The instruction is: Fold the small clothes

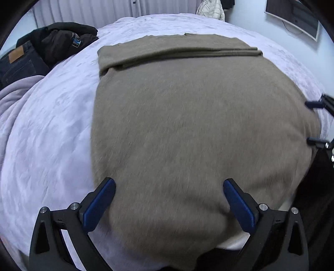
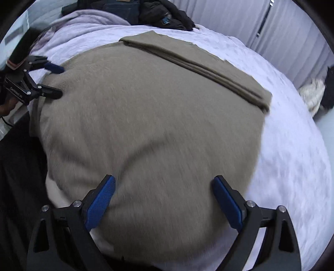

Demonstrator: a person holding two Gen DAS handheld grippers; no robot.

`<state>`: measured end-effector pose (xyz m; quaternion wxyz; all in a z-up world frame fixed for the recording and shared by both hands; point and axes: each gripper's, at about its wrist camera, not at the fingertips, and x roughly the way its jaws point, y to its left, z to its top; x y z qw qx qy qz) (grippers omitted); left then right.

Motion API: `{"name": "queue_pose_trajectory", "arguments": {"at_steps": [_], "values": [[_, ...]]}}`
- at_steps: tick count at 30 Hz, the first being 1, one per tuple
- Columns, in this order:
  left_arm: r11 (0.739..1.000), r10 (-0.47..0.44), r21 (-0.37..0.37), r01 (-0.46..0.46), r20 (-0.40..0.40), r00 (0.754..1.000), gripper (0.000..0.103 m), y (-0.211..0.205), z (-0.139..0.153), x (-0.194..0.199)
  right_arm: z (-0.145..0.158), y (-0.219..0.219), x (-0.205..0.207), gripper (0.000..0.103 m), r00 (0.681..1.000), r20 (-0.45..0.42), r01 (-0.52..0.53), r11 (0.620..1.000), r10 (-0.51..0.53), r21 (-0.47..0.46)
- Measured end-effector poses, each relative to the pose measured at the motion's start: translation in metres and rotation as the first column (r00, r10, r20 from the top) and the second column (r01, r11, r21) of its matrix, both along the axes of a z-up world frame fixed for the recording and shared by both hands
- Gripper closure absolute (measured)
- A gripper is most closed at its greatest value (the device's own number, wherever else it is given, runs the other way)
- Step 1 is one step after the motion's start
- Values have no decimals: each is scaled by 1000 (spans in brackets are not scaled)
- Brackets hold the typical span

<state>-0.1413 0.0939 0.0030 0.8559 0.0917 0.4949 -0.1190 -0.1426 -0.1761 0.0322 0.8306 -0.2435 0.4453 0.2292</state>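
A taupe knit garment [image 1: 187, 125] lies flat on the lavender bed cover [image 1: 52, 135], with a sleeve folded across its far part [image 1: 187, 52]. My left gripper [image 1: 169, 185] is open, its blue pads spread over the garment's near left edge and holding nothing. My right gripper [image 2: 163, 179] is also open over the near right part of the garment [image 2: 156, 125]. Each gripper shows in the other's view: the right one [image 1: 311, 123] at the garment's right edge, the left one [image 2: 60, 81] at its left edge, both open. The garment's near hem reaches the bed's front edge.
A pile of dark clothes and jeans [image 1: 41, 52] sits at the bed's far left corner, beside a bunched lavender blanket [image 1: 16, 100]. A white puffer jacket [image 1: 210, 8] hangs behind the bed. Curtains [image 2: 271, 31] and a wall screen [image 1: 296, 18] lie beyond.
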Motion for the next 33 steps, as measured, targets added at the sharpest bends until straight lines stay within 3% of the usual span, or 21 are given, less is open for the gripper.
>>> {"name": "queue_pose_trajectory", "arguments": {"at_steps": [3, 5, 8, 10, 12, 13, 16, 22, 24, 28, 30, 33], "values": [[997, -12, 80, 11, 11, 1000, 0, -7, 8, -16, 1, -2, -24, 6, 997, 65, -42, 994, 49, -105], [998, -40, 43, 38, 46, 998, 0, -16, 25, -25, 8, 7, -38, 6, 990, 111, -69, 986, 86, -149], [991, -134, 25, 132, 115, 984, 0, -52, 37, -30, 21, 33, -59, 6, 963, 179, -183, 978, 200, -103], [976, -206, 92, 196, 109, 972, 0, -81, 20, -24, 16, 62, -69, 6, 934, 202, -274, 954, 294, -120], [967, -211, 158, 200, 59, 976, 0, -90, -6, -15, -1, 86, -76, 6, 895, 236, -330, 918, 378, -219], [970, -211, 140, 201, 62, 976, 0, -84, -12, -17, -12, 93, -75, 6, 886, 242, -329, 904, 396, -272], [976, -180, 138, 169, 68, 981, 0, -64, -12, -28, -35, 74, -63, 6, 915, 188, -286, 902, 357, -323], [974, -106, 207, 93, 53, 993, 0, -26, -23, -56, -38, 8, -70, 2, 952, 202, -157, 932, 231, -327], [983, -69, 176, 58, 55, 996, 0, -17, -13, -64, -32, -2, -77, 2, 964, 192, -110, 935, 182, -336], [996, -44, 80, 32, 142, 989, 0, -11, 22, -67, 13, -6, -90, 2, 957, 254, -82, 973, 137, -216], [999, -34, 43, 27, 163, 986, 0, -19, 34, -46, 44, 6, -77, 1, 946, 294, -97, 983, 139, -154], [1000, 4, 1, -4, 141, 990, 0, -35, 39, -4, 65, 33, -42, 1, 946, 303, -103, 993, 118, -65]]}}
